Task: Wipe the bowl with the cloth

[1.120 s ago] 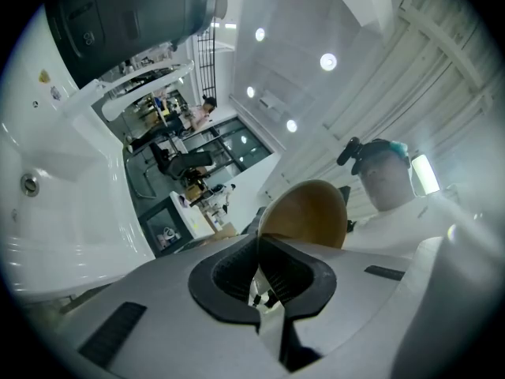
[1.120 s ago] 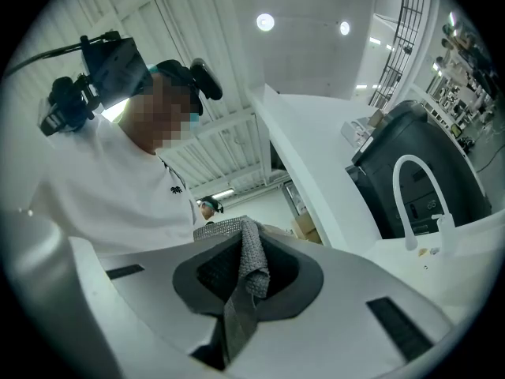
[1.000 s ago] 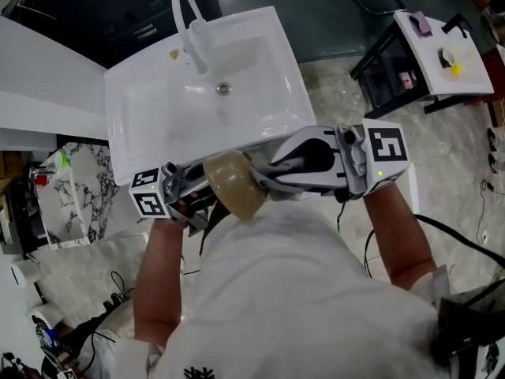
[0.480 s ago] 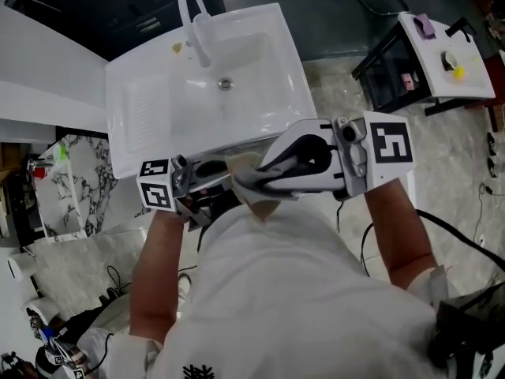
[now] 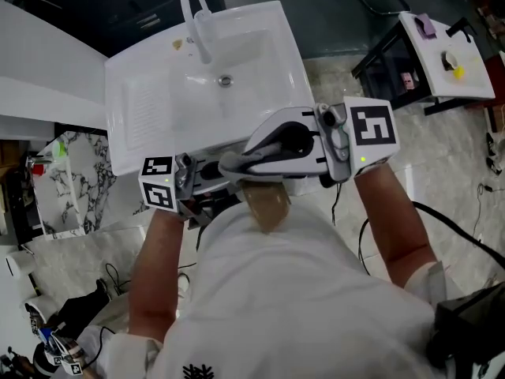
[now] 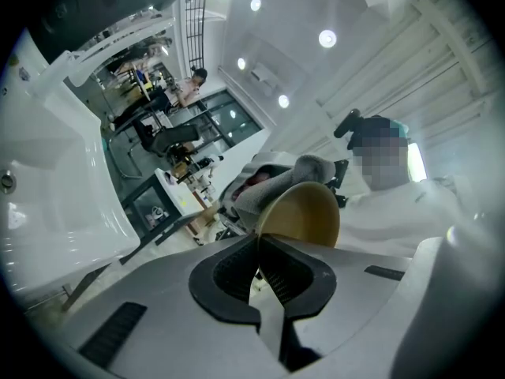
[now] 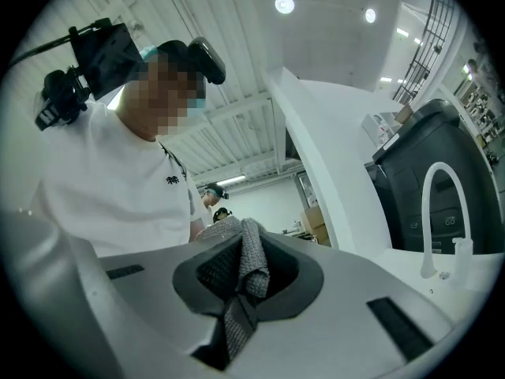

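A tan bowl is held close to the person's chest, and my left gripper is shut on its rim. In the left gripper view the bowl stands just beyond the closed jaws of the left gripper, with the grey cloth bunched against its far side. My right gripper reaches in from the right, above the bowl. It is shut on the cloth, which hangs folded between the pads of the right gripper.
A white sink with a curved white faucet lies just ahead of both grippers. A black side table with a white top stands at the upper right. Cables trail over the marble floor.
The right gripper has slid leftward over the bowl with the cloth. The bowl has tipped from showing its round outside to lying mostly hidden under the right gripper.
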Demonstrator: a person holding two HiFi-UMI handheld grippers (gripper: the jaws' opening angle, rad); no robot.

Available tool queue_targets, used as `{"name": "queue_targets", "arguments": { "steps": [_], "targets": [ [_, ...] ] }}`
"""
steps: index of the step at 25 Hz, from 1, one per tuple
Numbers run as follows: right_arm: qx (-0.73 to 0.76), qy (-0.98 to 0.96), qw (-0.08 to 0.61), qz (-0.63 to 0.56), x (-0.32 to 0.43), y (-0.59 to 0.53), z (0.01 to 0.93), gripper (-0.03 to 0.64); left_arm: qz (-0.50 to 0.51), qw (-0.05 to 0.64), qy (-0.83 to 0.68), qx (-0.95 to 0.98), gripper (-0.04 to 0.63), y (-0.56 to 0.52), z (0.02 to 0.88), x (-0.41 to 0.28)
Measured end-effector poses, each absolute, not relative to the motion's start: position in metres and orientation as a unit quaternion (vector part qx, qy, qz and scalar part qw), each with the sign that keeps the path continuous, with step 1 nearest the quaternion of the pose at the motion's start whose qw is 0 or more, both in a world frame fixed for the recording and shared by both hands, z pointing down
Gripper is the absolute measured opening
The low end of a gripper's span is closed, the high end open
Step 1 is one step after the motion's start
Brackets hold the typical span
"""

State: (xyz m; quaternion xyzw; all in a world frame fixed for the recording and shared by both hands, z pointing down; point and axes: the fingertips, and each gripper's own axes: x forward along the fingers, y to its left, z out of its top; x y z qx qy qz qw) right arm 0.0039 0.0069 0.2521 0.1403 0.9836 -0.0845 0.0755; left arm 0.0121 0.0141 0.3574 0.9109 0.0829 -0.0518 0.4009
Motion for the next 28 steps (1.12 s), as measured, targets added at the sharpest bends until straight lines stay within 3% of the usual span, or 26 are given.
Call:
{"name": "queue_targets", "arguments": {
  "steps": [28],
  "targets": [
    [0.088,0.966,0.077,-0.229,-0.004,-0.015,0.327,0.032,-0.097,0.368,0.049,0.924,0.018,-0.002,0.334,-0.019]
  ]
}}
